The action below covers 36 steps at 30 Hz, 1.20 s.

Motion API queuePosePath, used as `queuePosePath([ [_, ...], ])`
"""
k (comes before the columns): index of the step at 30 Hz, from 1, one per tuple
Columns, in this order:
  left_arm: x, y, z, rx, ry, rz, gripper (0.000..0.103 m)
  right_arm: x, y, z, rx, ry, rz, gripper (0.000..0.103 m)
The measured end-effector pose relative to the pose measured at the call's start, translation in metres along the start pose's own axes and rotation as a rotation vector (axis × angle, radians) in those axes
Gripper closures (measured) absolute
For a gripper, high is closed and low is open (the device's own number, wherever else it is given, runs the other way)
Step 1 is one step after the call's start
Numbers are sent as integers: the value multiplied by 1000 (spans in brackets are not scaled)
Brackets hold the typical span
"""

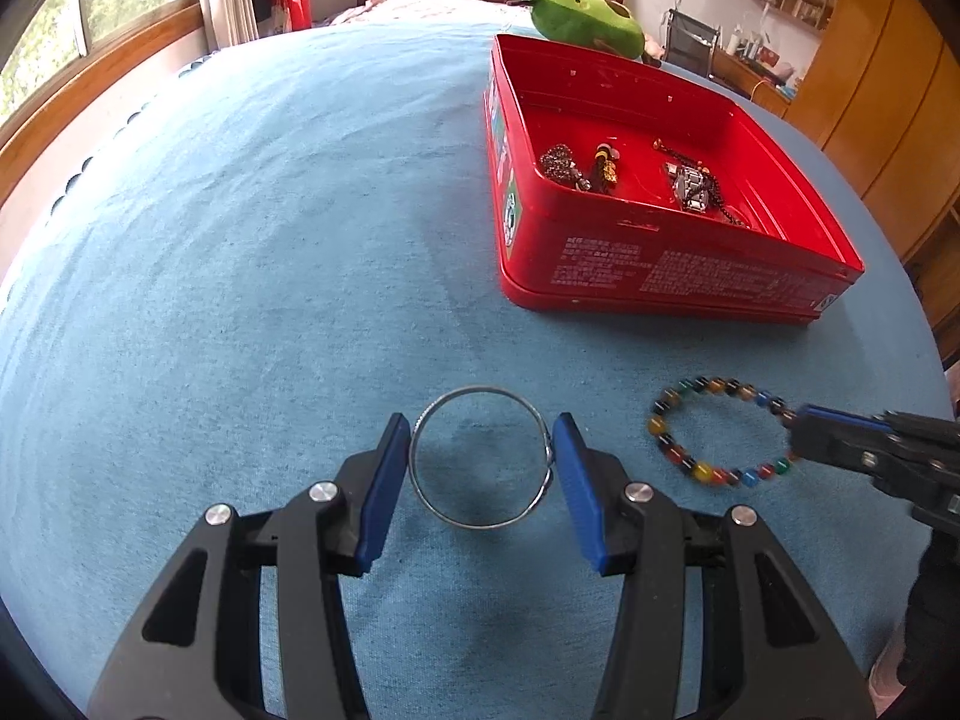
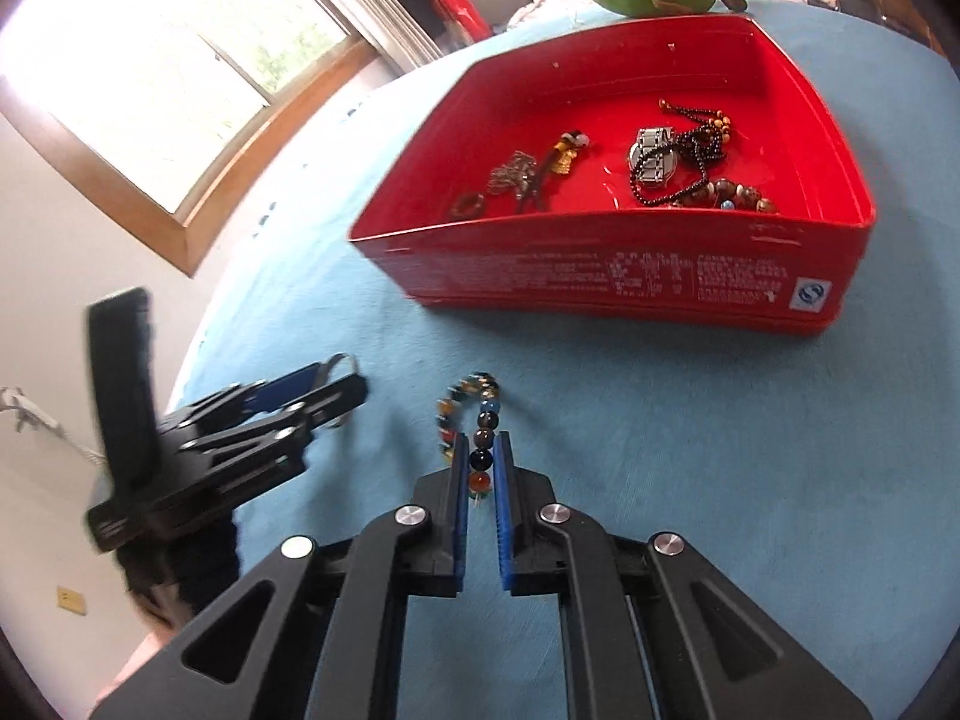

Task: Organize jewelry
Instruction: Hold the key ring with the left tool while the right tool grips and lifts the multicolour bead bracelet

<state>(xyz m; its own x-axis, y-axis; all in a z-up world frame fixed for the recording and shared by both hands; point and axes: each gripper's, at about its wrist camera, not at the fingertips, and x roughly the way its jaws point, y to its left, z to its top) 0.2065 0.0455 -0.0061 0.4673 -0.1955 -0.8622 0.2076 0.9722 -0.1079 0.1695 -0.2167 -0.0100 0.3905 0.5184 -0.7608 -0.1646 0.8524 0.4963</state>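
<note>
Blue bedspread covers the bed (image 1: 240, 240) that carries everything, with a window off to one side.

From the left wrist view, the left gripper (image 1: 483, 462) points down at the bed, its jaws at a middling width and closed across a thin silver metal hoop bangle (image 1: 480, 456). Both blue pads touch the hoop's opposite sides, and the ring lies flat in line with the jaws, just above its shadow. The open red metal tin (image 1: 660, 276) sits ahead and to the right, toward the far side of the bed, with several pieces already inside. To the right of the bangle, the multicoloured beaded bracelet (image 1: 714, 432) has its right edge pinched in the right gripper (image 1: 798, 438).

From the right wrist view, the right gripper's jaws are narrow and clamped on a few beads of the bracelet (image 2: 480, 438); the rest of the loop stretches straight ahead from the tips, its long axis pointing toward the tin (image 2: 600, 282). The tin lies ahead and slightly right, its near wall facing the jaws. The left gripper (image 2: 336, 390) is off to the left with the bangle (image 2: 342, 363) between its tips.

Judging by this, the right hand is nearer the tin, and its move calls for carrying the bracelet forward and over that near wall.
</note>
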Motion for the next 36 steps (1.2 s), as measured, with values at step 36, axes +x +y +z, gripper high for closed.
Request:
queuePosePath([
  [36,1,-18,-6,23,13,-42,55,10,-3,-24,-79,51,-141,96],
])
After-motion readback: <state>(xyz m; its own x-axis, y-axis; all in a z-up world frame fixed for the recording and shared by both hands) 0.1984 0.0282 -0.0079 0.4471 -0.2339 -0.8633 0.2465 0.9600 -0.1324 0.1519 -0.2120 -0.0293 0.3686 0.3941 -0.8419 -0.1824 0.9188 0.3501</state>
